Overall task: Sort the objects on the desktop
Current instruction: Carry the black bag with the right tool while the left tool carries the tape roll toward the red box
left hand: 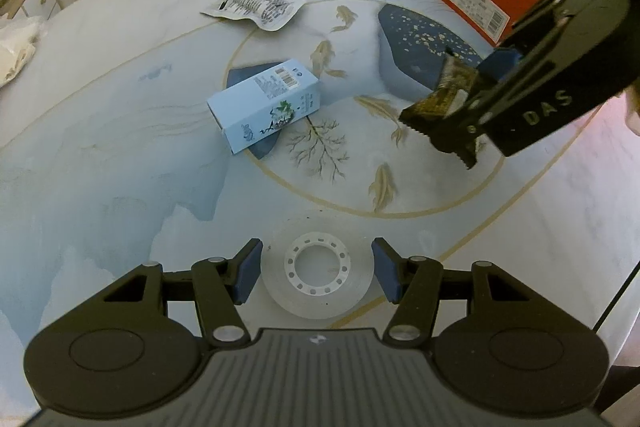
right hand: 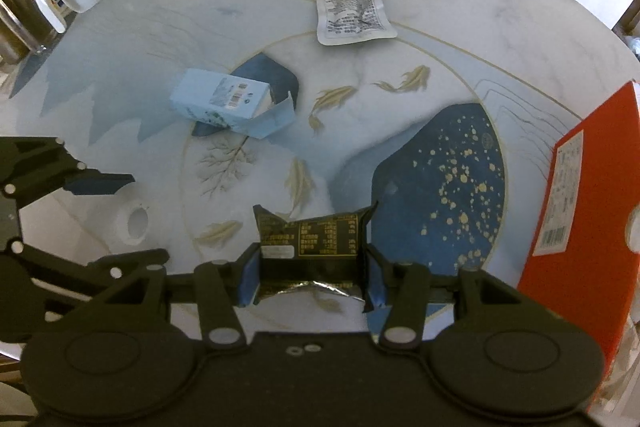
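Mid-sort: right gripper [right hand: 312,269] clamped on the dark snack packet [right hand: 310,241], bound for the red box [right hand: 580,203]; left gripper [left hand: 318,269] spread around the tape roll [left hand: 318,273], needing only to close.

Soft daylight falls evenly on the table [left hand: 120,39]; beyond its far edge windows blow out, fisheye corners darken, the right wrist view slightly blurred.

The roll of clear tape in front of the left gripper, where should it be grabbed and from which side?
Grip the tape roll across its outer rim, coming down from above and slightly behind. It lies flat on the table with its hole facing up, so the curved outer wall is the best surface for the pads. The left gripper is open and already straddles it, one finger on each side.
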`<state>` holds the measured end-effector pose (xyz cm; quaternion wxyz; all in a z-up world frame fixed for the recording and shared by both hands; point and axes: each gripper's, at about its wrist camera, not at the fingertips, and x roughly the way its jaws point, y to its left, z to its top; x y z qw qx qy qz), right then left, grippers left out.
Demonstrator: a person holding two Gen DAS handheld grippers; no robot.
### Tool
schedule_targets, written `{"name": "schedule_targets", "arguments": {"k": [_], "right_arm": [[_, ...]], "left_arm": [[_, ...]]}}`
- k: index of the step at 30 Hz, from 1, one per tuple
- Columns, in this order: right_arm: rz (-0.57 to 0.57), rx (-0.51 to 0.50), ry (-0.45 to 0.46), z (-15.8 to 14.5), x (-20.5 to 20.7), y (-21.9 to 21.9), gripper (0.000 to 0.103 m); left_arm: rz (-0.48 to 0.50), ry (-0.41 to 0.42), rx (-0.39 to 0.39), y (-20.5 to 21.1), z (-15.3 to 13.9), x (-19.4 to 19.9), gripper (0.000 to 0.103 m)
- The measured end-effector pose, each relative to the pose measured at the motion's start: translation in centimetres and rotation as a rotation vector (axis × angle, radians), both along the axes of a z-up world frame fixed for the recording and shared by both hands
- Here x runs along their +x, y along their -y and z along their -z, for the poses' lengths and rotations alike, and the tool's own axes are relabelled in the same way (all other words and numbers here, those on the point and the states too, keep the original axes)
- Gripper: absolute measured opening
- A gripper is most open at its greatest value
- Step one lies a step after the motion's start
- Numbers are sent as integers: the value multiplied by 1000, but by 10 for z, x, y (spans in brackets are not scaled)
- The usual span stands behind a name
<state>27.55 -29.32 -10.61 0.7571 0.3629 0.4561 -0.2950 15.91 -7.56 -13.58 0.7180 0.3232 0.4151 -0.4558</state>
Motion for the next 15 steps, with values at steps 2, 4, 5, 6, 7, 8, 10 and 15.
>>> {"name": "schedule_targets", "arguments": {"k": [2,4,5,6,7,8,10,15], "right_arm": [[13,19,28,-3,-2,-3,51],[12,11,34,-7,-4,-9,51],[6,0,32,-10,-5,-12,51],[1,-7,32,-12,-7,-14,51],[1,-9,35,-13,-8,-16,51],[4,-9,38,-14,-10,-17,51],[5,-18,36,-15,-13,-20,51],[40,-23,56,-21,-24,-25,51]], "left_arm": [[-9,-5,0,-2,-1,-1,58],[-16,-10,-1,-3,-2,-2,58],[-19,-9,-2,-3,-3,-3,58],[-22,-10,-1,-3,-3,-4,58],[-24,-12,-3,-4,-4,-4,58],[-26,-12,-5,-4,-5,-5,58],[-29,-11,-11,-5,-8,-7,58],[-36,-17,-18,-6,-16,-12,58]]}}
